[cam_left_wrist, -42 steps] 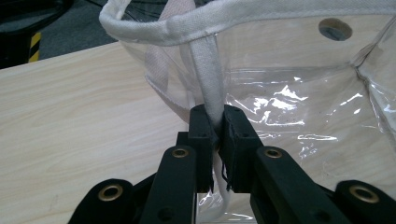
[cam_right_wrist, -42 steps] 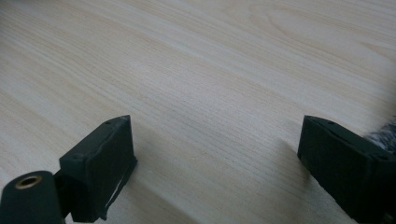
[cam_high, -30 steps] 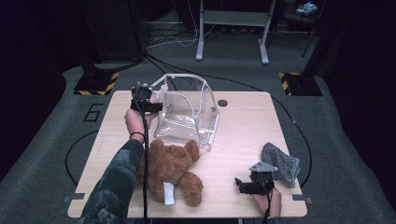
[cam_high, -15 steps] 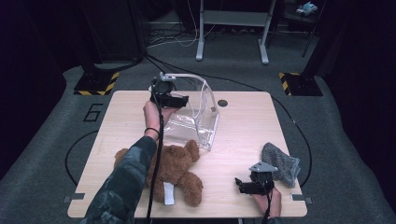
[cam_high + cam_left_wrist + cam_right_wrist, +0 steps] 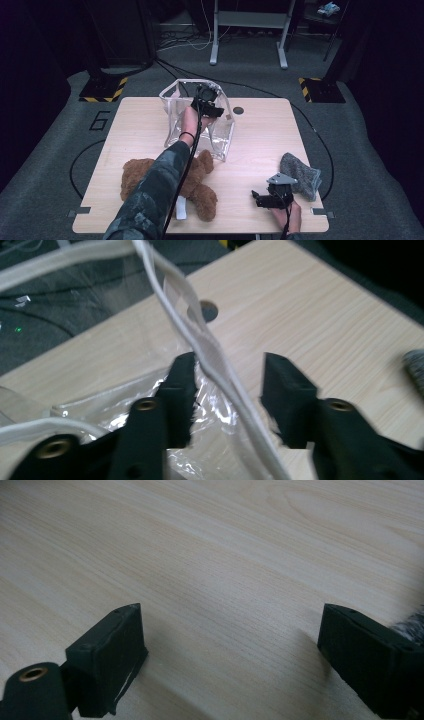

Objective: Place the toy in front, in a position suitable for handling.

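Clear plastic bag (image 5: 200,120) with white piped edges stands open near the far edge of the tabletop (image 5: 145,125), a little left of the middle. In the high view the left gripper (image 5: 212,111) is over its mouth, at the right-hand rim. A brown teddy bear (image 5: 165,182) lies near the front edge, just in front of the bag, and a grey knitted cloth (image 5: 300,172) lies toward the front right corner. The right gripper (image 5: 260,199) rests low beside this cloth.

In the left gripper view the white rim (image 5: 220,365) of the bag passes between the two jaws, which have just been closing; one pad (image 5: 180,385) is at the rim, the other is apart, so there is no grip yet. The film looks thin, light, soft and slippery, and I think it will collapse. The piped rim is the firmer part, so it is the better place to hold.

In the right gripper view the jaws stand wide apart over bare wood, holding nothing.
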